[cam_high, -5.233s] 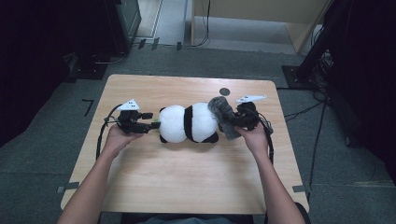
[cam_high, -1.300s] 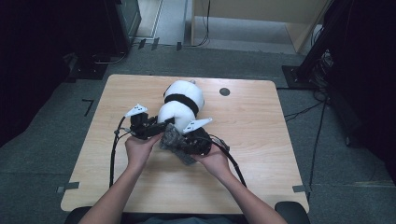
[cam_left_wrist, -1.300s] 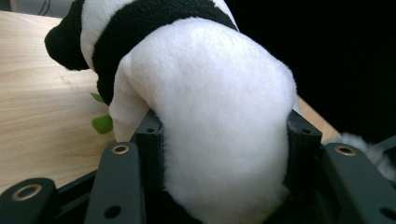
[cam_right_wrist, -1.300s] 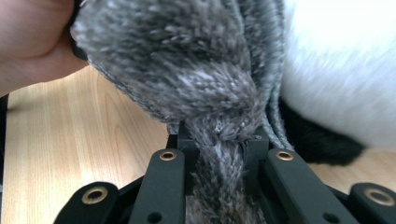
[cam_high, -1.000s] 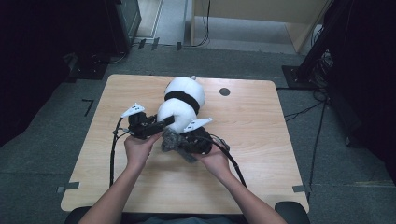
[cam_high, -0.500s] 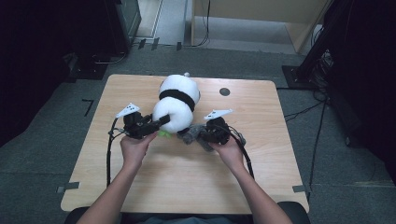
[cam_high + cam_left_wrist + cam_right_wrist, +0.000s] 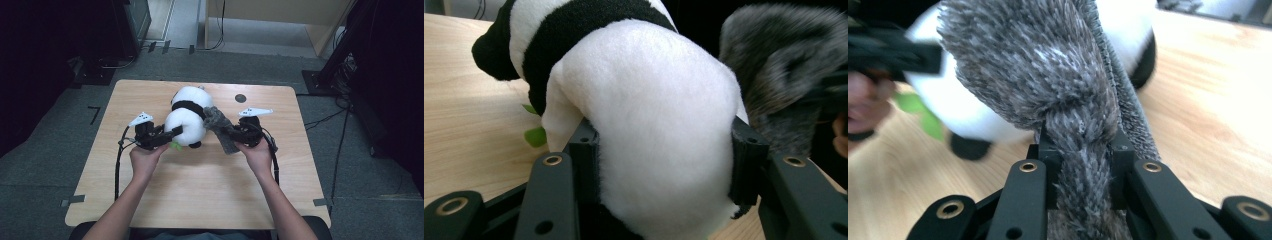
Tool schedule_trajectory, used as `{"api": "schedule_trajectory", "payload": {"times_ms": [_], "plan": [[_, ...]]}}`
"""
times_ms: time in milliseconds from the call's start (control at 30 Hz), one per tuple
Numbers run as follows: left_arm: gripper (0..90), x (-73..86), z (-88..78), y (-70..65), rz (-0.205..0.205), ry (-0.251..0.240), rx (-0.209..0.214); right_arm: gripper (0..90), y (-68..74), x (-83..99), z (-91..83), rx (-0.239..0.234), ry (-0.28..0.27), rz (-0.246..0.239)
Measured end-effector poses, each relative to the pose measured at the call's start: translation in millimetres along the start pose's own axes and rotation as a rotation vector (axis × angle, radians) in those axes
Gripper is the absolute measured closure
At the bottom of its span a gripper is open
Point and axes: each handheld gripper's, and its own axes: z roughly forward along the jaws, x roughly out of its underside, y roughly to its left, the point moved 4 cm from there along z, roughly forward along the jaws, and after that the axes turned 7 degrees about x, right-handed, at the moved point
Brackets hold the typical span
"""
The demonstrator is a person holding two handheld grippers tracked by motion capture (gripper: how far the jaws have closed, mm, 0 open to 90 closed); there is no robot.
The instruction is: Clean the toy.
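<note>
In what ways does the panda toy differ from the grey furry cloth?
The panda toy is round, stuffed, black and white; the grey furry cloth is flat, limp and one colour. The panda toy rests on the table; the cloth hangs from the right gripper. Both are soft and gripped.

Overhead light hits the worktop (image 7: 200,190) pretty evenly, bright and soft, barely any shadows, while the floor around it drops to near black at 9 and 3 o'clock. High view is a bit soft overall. In the right gripper view the grey fur (image 7: 1048,70) is sharp but everything at 9 o'clock smears with motion blur. The left gripper view's white plush (image 7: 659,125) looks slightly blown out.
</note>
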Motion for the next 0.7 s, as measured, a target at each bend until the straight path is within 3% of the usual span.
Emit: {"api": "schedule_trajectory", "payload": {"times_ms": [167, 367, 467, 700], "plan": [[45.7, 1.8, 4.4, -6.9, -0.005, -0.005, 0.019, 76.2, 22.3, -3.5, 2.5, -0.049, 0.007, -0.032], [45.5, 3.7, 8.4, -14.4, 0.022, -0.008, 0.016, 76.3, 50.8, -0.7, 12.5, -0.111, 0.05, -0.089], [45.5, 4.4, 8.9, -14.0, 0.019, -0.003, 0.007, 76.3, 61.0, 2.6, 17.4, -0.116, 0.076, -0.129], [45.8, 4.5, 8.8, -13.2, 0.011, -0.007, -0.004, 75.9, 78.8, 10.0, 27.2, -0.148, 0.109, -0.143]]}}
